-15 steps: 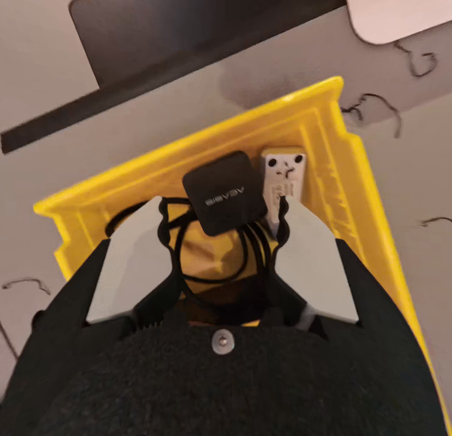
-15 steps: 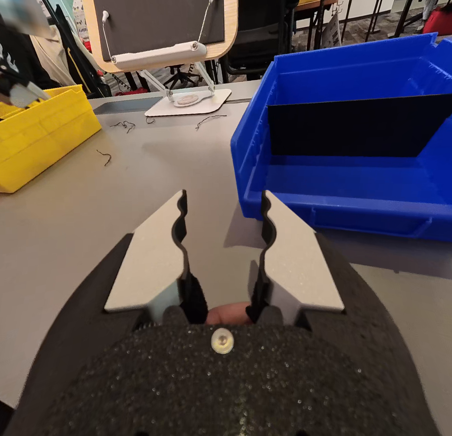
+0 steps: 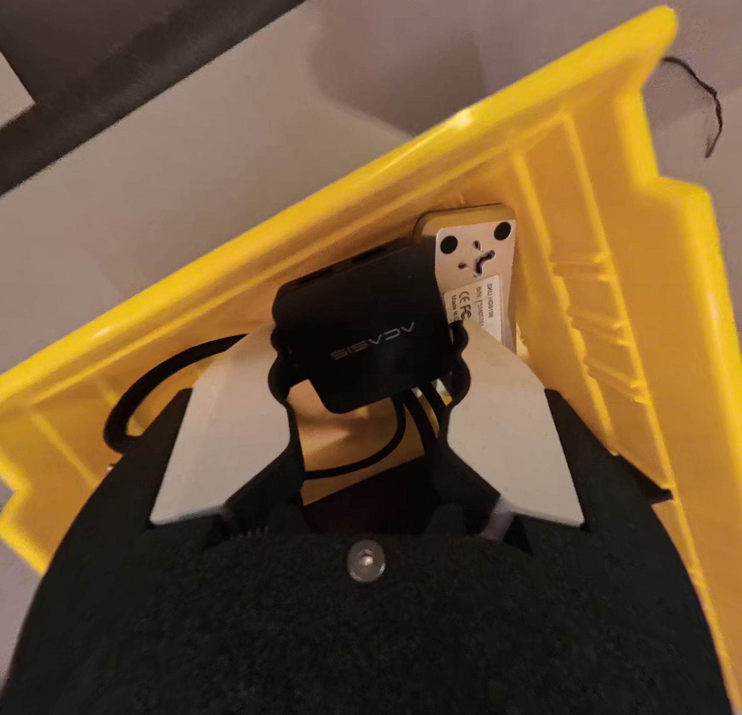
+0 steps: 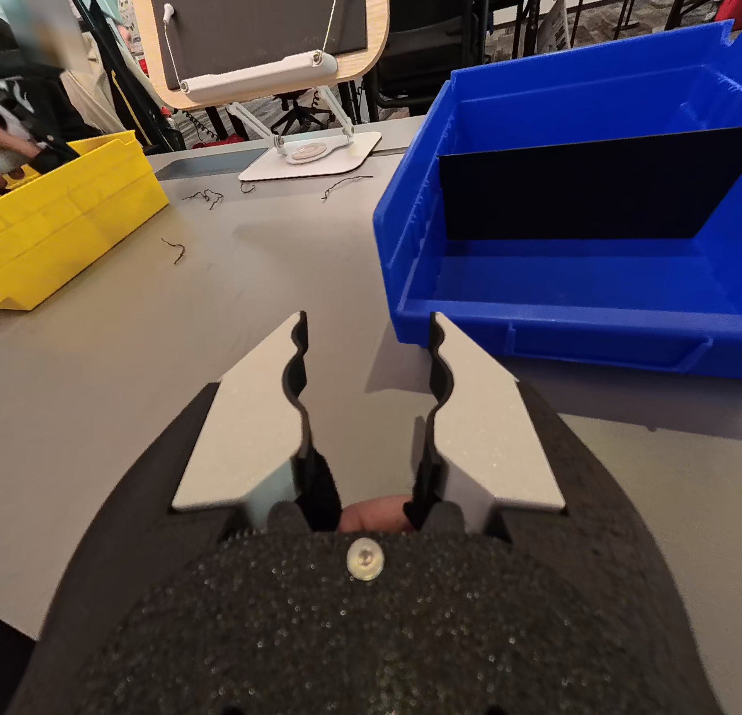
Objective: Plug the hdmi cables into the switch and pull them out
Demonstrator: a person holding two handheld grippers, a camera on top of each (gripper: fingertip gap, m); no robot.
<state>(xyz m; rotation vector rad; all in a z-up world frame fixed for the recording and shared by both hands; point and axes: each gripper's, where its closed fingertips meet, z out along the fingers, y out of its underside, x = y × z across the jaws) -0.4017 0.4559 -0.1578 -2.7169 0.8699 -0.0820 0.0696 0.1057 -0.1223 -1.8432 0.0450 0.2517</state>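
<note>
In the left wrist view, a black square HDMI switch (image 3: pixel 361 326) lies in a yellow bin (image 3: pixel 361 174), with black cables (image 3: pixel 401 427) trailing from its near side. A pale flat device with a label (image 3: pixel 478 262) lies right beside it against the bin wall. My left gripper (image 3: pixel 369 334) is down in the bin and open, its fingertips on either side of the switch. I cannot tell if they touch it. My right gripper (image 4: pixel 367 322) is open and empty, over the grey table beside a blue bin (image 4: pixel 562 334).
The blue bin holds a black divider (image 4: pixel 582 186). The yellow bin (image 4: pixel 80 214) stands at the left of the table. A white tablet stand (image 4: pixel 309 158) is at the back. Dark thread scraps (image 4: pixel 176 250) lie on the table. Chairs stand beyond. Left tips to right tips: about 60 cm.
My left gripper has moved forward and down into the yellow bin, so the switch now sits between its fingertips. The right gripper has barely moved.
</note>
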